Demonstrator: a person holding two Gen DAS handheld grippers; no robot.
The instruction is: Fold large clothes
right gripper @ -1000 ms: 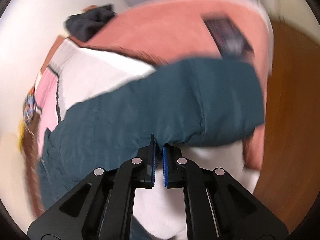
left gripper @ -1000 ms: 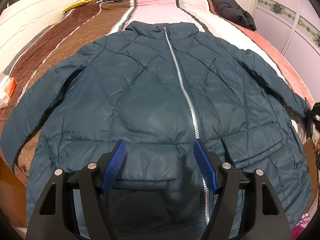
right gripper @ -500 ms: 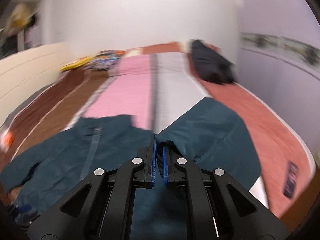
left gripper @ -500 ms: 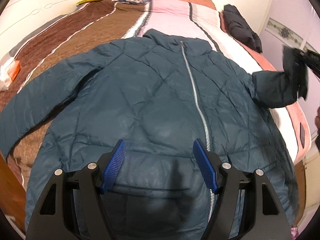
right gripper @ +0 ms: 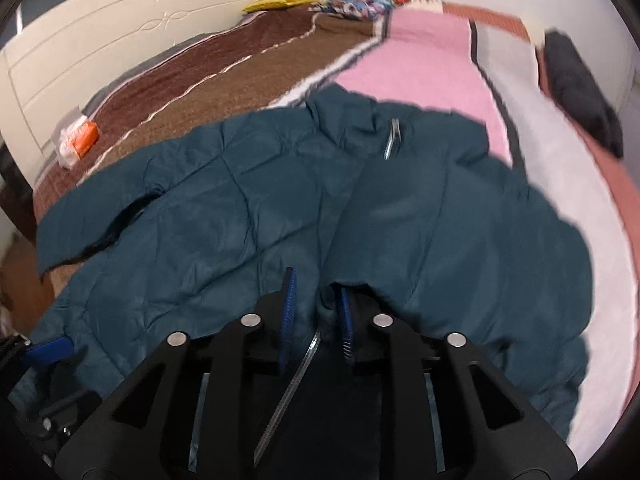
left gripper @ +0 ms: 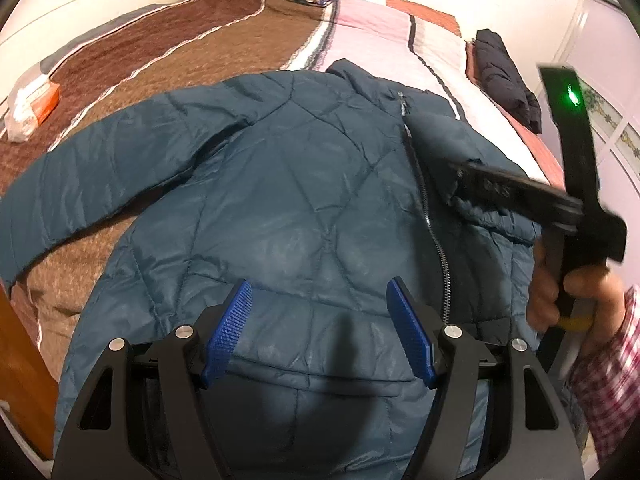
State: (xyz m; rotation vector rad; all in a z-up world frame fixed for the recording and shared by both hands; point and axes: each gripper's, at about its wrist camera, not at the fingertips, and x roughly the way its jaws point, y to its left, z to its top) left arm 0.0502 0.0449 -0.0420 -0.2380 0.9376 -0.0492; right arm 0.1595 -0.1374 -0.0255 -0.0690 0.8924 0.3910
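Note:
A dark teal quilted jacket lies front up on the bed, zipper closed. Its right sleeve is folded in across the chest; the left sleeve is spread out to the left. My left gripper is open and empty, hovering over the jacket's lower front. My right gripper has its jaws slightly apart around the sleeve's cuff, over the zipper; in the left wrist view it reaches in from the right.
The bed has a striped brown, pink and white cover. A black garment lies at the far right. An orange and white packet lies at the left edge. Pillows lie at the head, beside a white headboard.
My right gripper carried the right sleeve from the bed's right edge over onto the jacket's chest, and its jaws have opened slightly. The left gripper stayed open, its view shifting a little.

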